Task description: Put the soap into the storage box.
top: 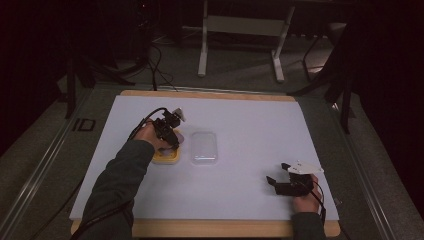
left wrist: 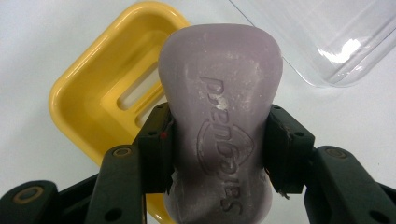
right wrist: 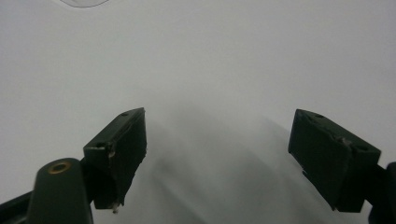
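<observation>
A pale purple bar of soap [left wrist: 219, 116] with embossed lettering is clamped between the jaws of my left gripper [left wrist: 218, 149], held just above a yellow soap dish [left wrist: 93, 93]. In the high view the left gripper [top: 172, 135] hovers over the yellow dish [top: 165, 157] at the table's left middle. A clear plastic lid [top: 204, 147] lies flat just right of the dish; the lid's corner [left wrist: 327, 42] also shows in the left gripper view. My right gripper [top: 278, 172] rests near the front right of the table, jaws wide apart with nothing between its pads [right wrist: 121, 144].
A white sheet [top: 250, 125] covers the wooden table [top: 210, 229]. Beyond the far edge stand a white table frame [top: 240, 30] and cables on the floor [top: 157, 65]. The surroundings are dark.
</observation>
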A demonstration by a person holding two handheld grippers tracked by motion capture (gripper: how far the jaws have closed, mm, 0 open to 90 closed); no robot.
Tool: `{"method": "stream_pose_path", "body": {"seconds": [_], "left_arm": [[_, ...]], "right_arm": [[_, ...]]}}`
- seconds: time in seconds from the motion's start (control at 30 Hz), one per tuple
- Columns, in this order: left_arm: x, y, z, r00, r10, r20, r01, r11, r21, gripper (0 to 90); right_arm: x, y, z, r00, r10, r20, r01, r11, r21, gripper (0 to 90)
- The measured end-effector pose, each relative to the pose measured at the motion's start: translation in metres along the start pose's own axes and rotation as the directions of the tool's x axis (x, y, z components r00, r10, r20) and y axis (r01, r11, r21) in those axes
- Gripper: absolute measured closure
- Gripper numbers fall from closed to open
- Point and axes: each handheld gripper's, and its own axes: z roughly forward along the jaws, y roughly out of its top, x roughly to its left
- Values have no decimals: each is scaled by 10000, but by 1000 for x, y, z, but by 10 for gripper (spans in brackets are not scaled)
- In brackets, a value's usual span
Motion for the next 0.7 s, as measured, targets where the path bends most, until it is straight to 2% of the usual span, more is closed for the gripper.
{"method": "stream_pose_path", "body": {"seconds": [0.7], "left_arm": [[12, -5, 3, 9976, -693, 5, 693, 9976, 25, 498]], "right_arm": [[0, 0, 0, 10000, -5, 9, 5, 10000, -1, 191]]}}
